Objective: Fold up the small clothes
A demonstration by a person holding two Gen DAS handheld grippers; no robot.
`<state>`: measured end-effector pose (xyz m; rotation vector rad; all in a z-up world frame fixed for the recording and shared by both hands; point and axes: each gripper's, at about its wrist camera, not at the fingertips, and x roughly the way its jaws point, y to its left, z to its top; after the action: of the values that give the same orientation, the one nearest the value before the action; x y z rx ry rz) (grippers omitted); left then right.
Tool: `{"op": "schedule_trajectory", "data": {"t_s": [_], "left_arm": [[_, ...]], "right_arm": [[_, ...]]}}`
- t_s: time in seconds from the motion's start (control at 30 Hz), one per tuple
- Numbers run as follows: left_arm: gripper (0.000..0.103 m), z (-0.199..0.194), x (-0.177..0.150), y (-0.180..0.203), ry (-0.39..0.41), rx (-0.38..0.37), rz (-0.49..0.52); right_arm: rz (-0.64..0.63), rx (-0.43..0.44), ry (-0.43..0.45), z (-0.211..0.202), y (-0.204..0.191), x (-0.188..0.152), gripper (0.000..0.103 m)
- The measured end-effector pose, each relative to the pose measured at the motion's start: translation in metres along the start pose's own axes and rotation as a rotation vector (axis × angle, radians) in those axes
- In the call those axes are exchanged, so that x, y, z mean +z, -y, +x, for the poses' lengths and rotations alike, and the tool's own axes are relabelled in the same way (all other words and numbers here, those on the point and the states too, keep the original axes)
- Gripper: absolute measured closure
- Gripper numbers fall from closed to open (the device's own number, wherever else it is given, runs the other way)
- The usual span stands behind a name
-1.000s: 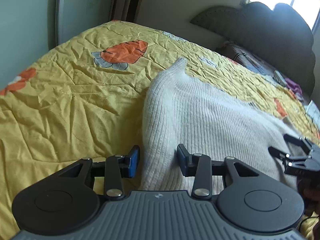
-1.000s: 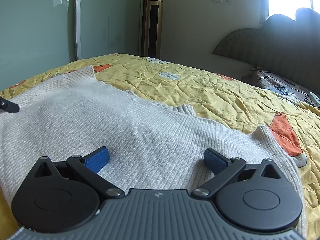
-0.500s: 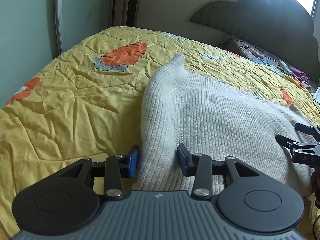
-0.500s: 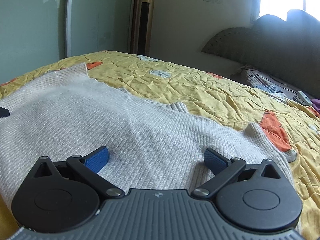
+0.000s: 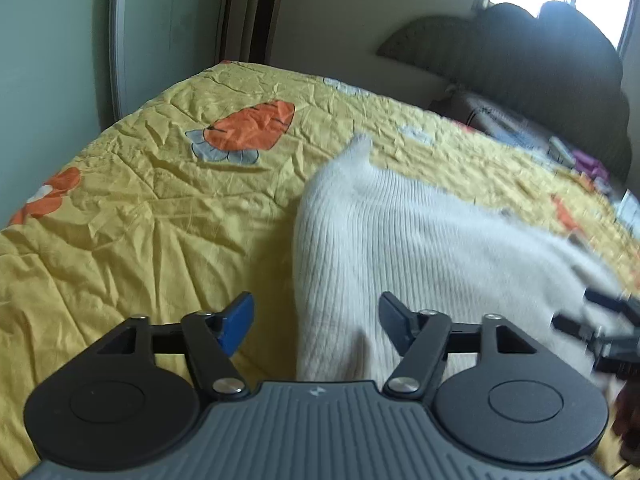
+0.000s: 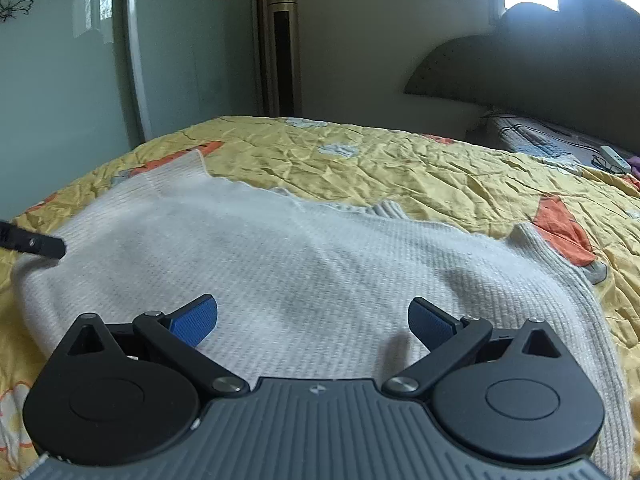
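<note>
A cream ribbed knit sweater [image 5: 400, 240] lies spread on the yellow quilt. My left gripper [image 5: 316, 312] hovers at its near left edge. Its jaws are opening, and the sweater's edge lies between the blue pads without either one pressing on it. My right gripper [image 6: 314, 314] stands wide open just above the sweater [image 6: 300, 256] near its front hem, holding nothing. The right gripper's black fingers [image 5: 592, 320] show blurred at the right of the left wrist view. One finger of the left gripper [image 6: 36, 242] pokes in at the left edge of the right wrist view.
The yellow quilt [image 5: 160, 220] with orange carrot prints covers the bed. A dark padded headboard [image 5: 540, 60] stands at the far end, with a remote and glasses [image 6: 610, 158] near it. A tall tower fan [image 6: 282, 48] and a glass wardrobe door [image 6: 60, 80] stand beyond the bed.
The left gripper's jaws have spread much wider around the sweater's edge. The right gripper has shifted sideways over the sweater, still wide open.
</note>
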<state>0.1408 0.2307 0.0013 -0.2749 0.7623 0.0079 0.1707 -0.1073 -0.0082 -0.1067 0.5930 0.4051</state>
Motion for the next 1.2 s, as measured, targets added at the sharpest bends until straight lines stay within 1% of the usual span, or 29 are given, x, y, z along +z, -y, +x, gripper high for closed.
{"op": "schedule_trajectory", "data": {"t_s": [0.07, 0.1, 0.17, 0.2, 0.27, 0.37, 0.47, 0.5, 0.63, 0.73, 0.8, 0.87, 0.93, 1.0, 1.13, 1.2], "left_arm": [[0.021, 0.001, 0.013, -0.011, 0.030, -0.043, -0.043], [0.020, 0.004, 0.020, -0.015, 0.034, -0.054, -0.054], [0.020, 0.013, 0.033, -0.022, 0.017, -0.073, -0.071], [0.020, 0.019, 0.039, -0.025, 0.004, -0.089, -0.080], [0.020, 0.033, 0.048, -0.032, -0.039, -0.146, -0.106], [0.020, 0.055, 0.055, -0.042, -0.114, -0.229, -0.177], [0.020, 0.075, 0.061, -0.048, -0.167, -0.315, -0.235], [0.020, 0.081, 0.063, -0.049, -0.184, -0.334, -0.246], [0.020, 0.102, 0.067, -0.052, -0.237, -0.359, -0.278], [0.020, 0.116, 0.069, -0.055, -0.263, -0.396, -0.309], [0.020, 0.124, 0.069, -0.060, -0.272, -0.440, -0.342], [0.018, 0.131, 0.070, -0.062, -0.270, -0.484, -0.376], [0.018, 0.141, 0.070, -0.064, -0.290, -0.531, -0.423], [0.018, 0.149, 0.073, -0.062, -0.294, -0.548, -0.444], [0.019, 0.160, 0.082, -0.052, -0.316, -0.563, -0.420], [0.019, 0.165, 0.087, -0.045, -0.319, -0.547, -0.409]], "right_arm": [[-0.047, 0.020, 0.017, -0.008, -0.019, 0.002, 0.000], [-0.073, 0.027, 0.024, -0.011, -0.028, 0.003, 0.000], [-0.140, 0.045, 0.049, -0.019, -0.049, 0.004, 0.000], [-0.179, 0.056, 0.061, -0.023, -0.060, 0.003, 0.000], [-0.272, 0.072, 0.082, -0.031, -0.083, 0.000, 0.000], [-0.417, 0.098, 0.109, -0.041, -0.114, -0.010, 0.000], [-0.506, 0.110, 0.087, -0.042, -0.137, -0.019, 0.000], [-0.539, 0.094, 0.086, -0.040, -0.143, -0.023, 0.000], [-0.710, -0.056, 0.082, -0.024, -0.165, -0.042, 0.000], [-0.804, -0.136, 0.086, -0.011, -0.176, -0.052, 0.000], [-0.824, -0.159, 0.097, -0.004, -0.182, -0.054, 0.000], [-0.809, -0.165, 0.096, 0.004, -0.185, -0.049, 0.000], [-0.791, -0.171, 0.094, 0.014, -0.189, -0.041, 0.000], [-0.778, -0.180, 0.094, 0.026, -0.192, -0.035, 0.000], [-0.759, -0.185, 0.098, 0.042, -0.198, -0.025, 0.001], [-0.762, -0.177, 0.107, 0.047, -0.202, -0.022, 0.006]]}}
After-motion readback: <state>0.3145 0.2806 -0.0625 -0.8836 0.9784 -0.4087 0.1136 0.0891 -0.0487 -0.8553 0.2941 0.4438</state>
